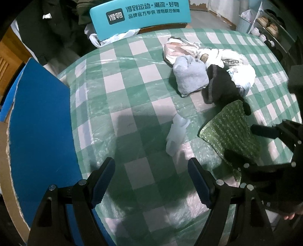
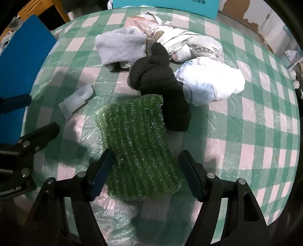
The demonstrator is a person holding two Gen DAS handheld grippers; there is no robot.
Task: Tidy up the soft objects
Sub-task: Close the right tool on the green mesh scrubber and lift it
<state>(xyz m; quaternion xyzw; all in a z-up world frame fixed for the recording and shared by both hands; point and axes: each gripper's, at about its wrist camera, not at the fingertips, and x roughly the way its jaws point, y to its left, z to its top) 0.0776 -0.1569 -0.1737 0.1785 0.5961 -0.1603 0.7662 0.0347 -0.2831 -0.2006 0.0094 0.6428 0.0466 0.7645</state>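
Green sparkly scrubbing cloth (image 2: 136,149) is lying flat on the green-and-white checked tablecloth (image 2: 246,132), sitting between the wide-spread jaws of the right gripper (image 2: 144,174); jaws are flanking its near end, not pinching it, and whether the left pad is touching its edge is unclear. Black knit sock (image 2: 161,83) is lying at 12 o'clock from the cloth, its lower end touching or slightly overlapping the cloth's far edge. Grey folded towel (image 2: 121,47) is sitting at 11 o'clock of the sock, just beside it. White crumpled plastic bag (image 2: 210,83) is resting at 3 o'clock of the sock, touching it. Patterned white fabric bundle (image 2: 187,43) is lying behind at 1 o'clock. Small translucent white plastic piece (image 2: 75,100) is lying apart at 10 o'clock from the green cloth. In the left wrist view the left gripper (image 1: 151,181) is hovering over bare tablecloth with jaws wide apart, holding nothing; the plastic piece is just ahead at 12 o'clock, the green cloth at 2 o'clock. Blue board (image 1: 41,132) is leaning at the table's 9 o'clock edge; teal printed box (image 1: 140,17) is standing at the far edge.
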